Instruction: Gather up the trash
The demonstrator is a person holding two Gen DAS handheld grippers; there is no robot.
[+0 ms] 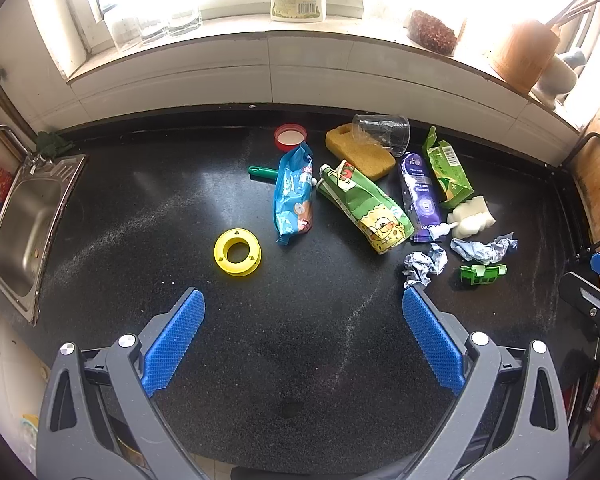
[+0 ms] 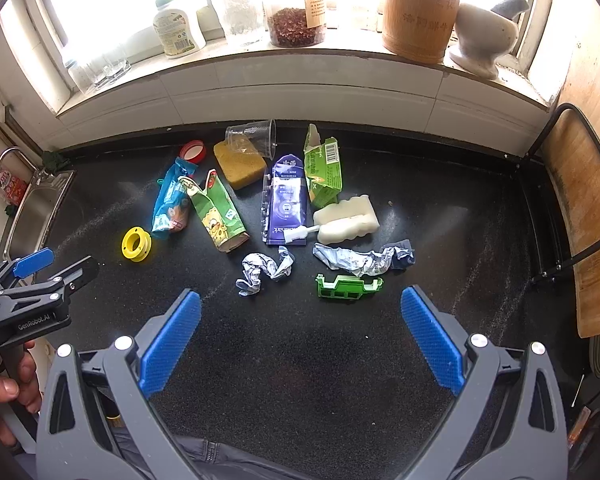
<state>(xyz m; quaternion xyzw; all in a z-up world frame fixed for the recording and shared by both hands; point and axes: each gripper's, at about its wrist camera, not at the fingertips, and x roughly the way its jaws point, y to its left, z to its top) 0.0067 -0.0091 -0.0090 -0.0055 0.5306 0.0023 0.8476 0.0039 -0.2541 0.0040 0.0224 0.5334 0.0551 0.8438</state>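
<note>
Trash lies across the black counter (image 1: 300, 340). It includes a blue snack bag (image 1: 294, 196), a green SpongeBob pouch (image 1: 368, 208), a purple packet (image 1: 420, 196), a green carton (image 1: 448, 172), two crumpled papers (image 1: 424, 264) (image 2: 364, 258), a green plastic piece (image 2: 348, 288) and a clear cup (image 1: 384, 132). My left gripper (image 1: 304, 340) is open and empty above the counter's front. My right gripper (image 2: 300, 340) is open and empty, just in front of the green plastic piece and a crumpled paper (image 2: 264, 268).
A yellow ring (image 1: 237, 252), red lid (image 1: 290, 136), yellow sponge (image 1: 360, 152) and white sponge (image 2: 348, 218) also lie on the counter. A steel sink (image 1: 24, 224) is at the left. The windowsill (image 2: 300, 56) holds jars and bottles. A wooden board (image 2: 584, 208) stands at the right.
</note>
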